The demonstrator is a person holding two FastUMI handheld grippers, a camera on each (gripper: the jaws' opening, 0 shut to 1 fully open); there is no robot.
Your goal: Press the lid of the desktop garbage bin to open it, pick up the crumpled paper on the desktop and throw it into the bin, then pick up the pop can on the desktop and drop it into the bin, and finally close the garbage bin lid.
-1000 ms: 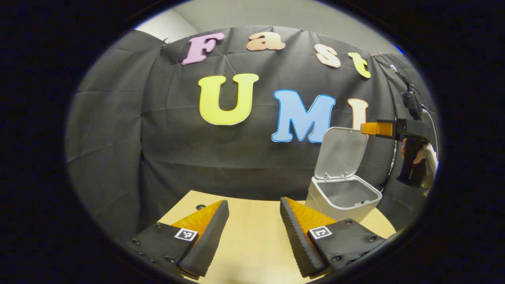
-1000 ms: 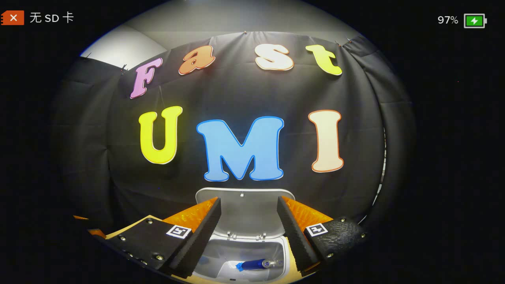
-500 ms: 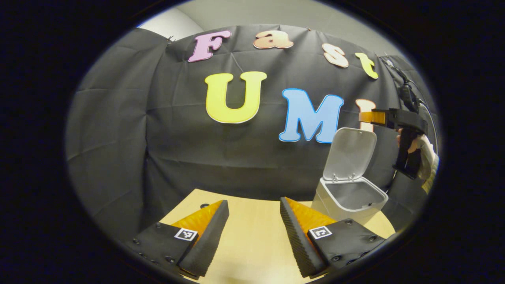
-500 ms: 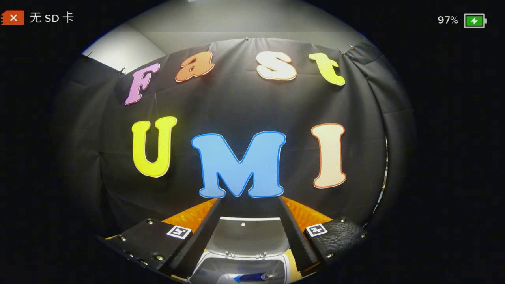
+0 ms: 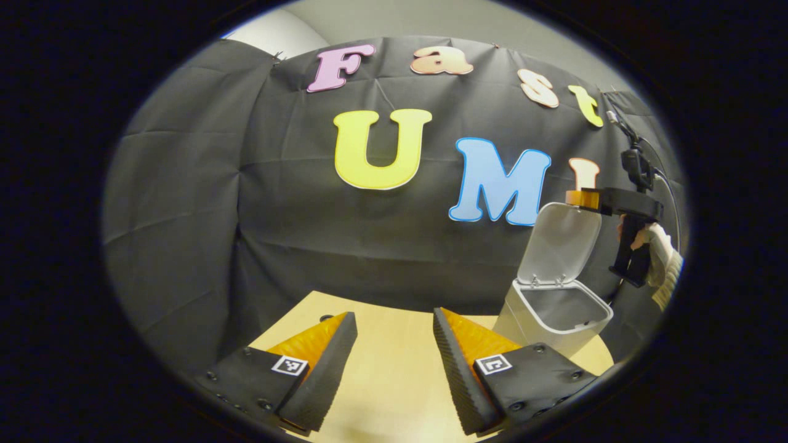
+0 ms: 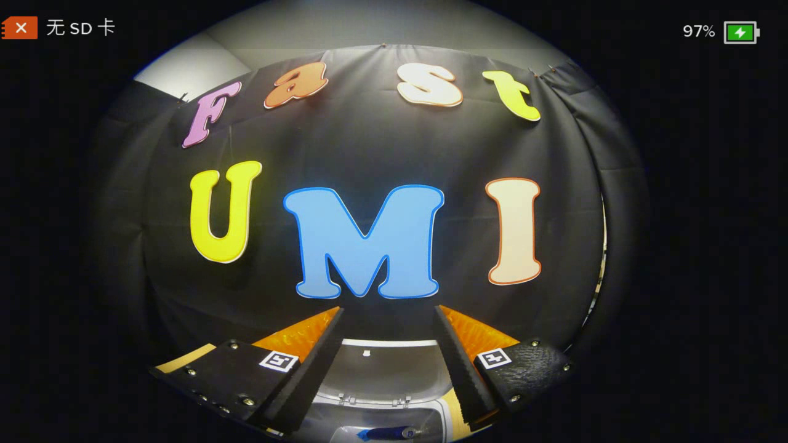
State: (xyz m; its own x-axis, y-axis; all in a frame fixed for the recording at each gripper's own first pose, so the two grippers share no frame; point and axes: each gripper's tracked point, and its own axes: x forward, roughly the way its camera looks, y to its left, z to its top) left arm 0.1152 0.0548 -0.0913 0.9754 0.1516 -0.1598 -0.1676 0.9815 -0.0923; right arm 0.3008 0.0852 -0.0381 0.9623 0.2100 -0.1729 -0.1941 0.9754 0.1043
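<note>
Both grippers spread and empty, white plastic desktop bin [image 5: 557, 311] standing open.

In the left gripper view, left gripper [image 5: 394, 363] hovers over the pale wooden table [image 5: 394, 381]; beyond, right gripper [image 5: 582, 198] hangs by the raised lid [image 5: 563, 243]. In the right gripper view, right gripper [image 6: 388, 357] looks down on a blue pop can [image 6: 385, 433] lying inside.

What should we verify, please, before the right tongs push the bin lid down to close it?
1. Lid upright, hinged open over the bin: ok.
2. Pop can lying inside the bin: ok.
3. Crumpled paper in the bin: cannot tell, the bin's inside is mostly hidden.
4. Right tongs at the lid's top edge, open and holding nothing: ok; contact with the lid: cannot tell.
5. Left tongs open, over the wooden desktop, apart from the bin: ok.
</note>
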